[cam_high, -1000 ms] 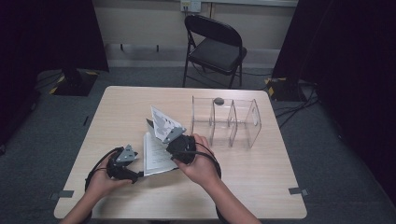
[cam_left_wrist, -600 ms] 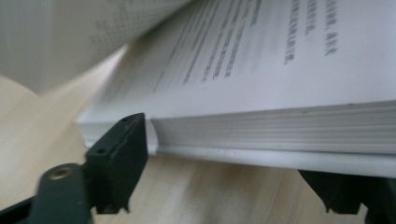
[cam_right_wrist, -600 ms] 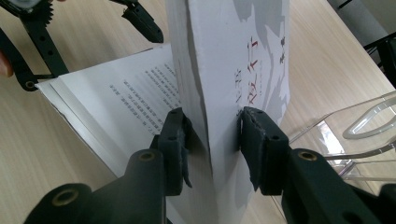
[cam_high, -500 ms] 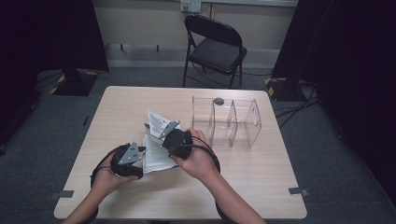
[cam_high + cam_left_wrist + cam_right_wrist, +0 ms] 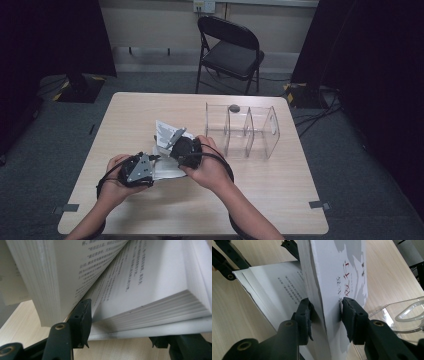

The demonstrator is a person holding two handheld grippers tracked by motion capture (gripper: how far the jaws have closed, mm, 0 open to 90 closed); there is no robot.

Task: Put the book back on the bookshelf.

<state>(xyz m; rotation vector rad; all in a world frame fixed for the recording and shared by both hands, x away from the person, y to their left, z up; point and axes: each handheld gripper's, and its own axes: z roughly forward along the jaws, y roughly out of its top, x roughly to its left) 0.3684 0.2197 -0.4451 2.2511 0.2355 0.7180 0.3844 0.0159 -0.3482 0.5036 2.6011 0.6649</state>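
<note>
Altogether: one book (image 5: 167,150), two grippers, one clear rack (image 5: 243,131).

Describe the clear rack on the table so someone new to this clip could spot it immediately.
Start at the pale wooden table and look to its far right part, just in front of the black folding chair. There stands the clear rack, upright see-through walls forming open slots. Unlike the white open book beside it, it is transparent.

Looks like a lab/recording studio, not a home. Black curtains (image 5: 50,35) both sides, grey carpet floor (image 5: 350,165) w/ tape marks, loose cables (image 5: 310,117), lone wooden table (image 5: 280,200), folding chair (image 5: 227,50) by bare wall w/ power outlet (image 5: 204,6).
</note>
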